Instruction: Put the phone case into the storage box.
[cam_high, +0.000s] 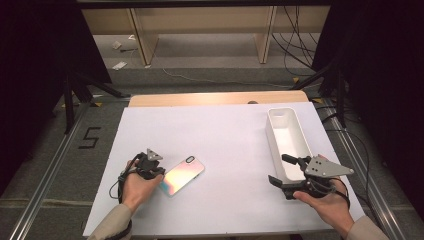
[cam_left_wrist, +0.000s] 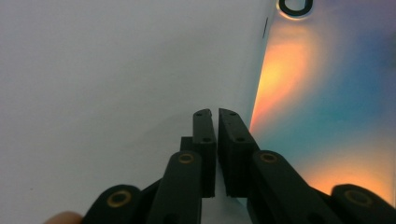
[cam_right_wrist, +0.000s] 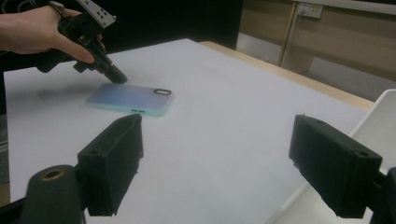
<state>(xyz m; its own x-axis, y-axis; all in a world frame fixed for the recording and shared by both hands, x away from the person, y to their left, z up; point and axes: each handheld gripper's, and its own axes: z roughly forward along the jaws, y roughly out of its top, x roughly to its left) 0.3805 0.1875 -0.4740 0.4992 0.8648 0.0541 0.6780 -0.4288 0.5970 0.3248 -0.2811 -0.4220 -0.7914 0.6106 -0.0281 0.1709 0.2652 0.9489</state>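
A phone (cam_high: 184, 175) with an iridescent pink-blue back lies flat on the white table top (cam_high: 225, 140), camera side up. My left gripper (cam_high: 161, 175) points down at the phone's near-left edge. In the left gripper view its jaws (cam_left_wrist: 216, 112) stand barely open, a thin slit between them with nothing in it, right beside the phone (cam_left_wrist: 327, 116). The right gripper view shows that gripper (cam_right_wrist: 119, 78) touching the far edge of the phone (cam_right_wrist: 130, 100). My right gripper (cam_high: 278, 168) hovers at the near end of a white bin, jaws wide open (cam_right_wrist: 219, 154) and empty.
A long white bin (cam_high: 270, 132) stands at the right of the table, empty inside; its rim (cam_right_wrist: 383, 126) is right beside my right jaw. Beyond the table's wooden far edge (cam_high: 215, 98) are floor cables and shelf legs.
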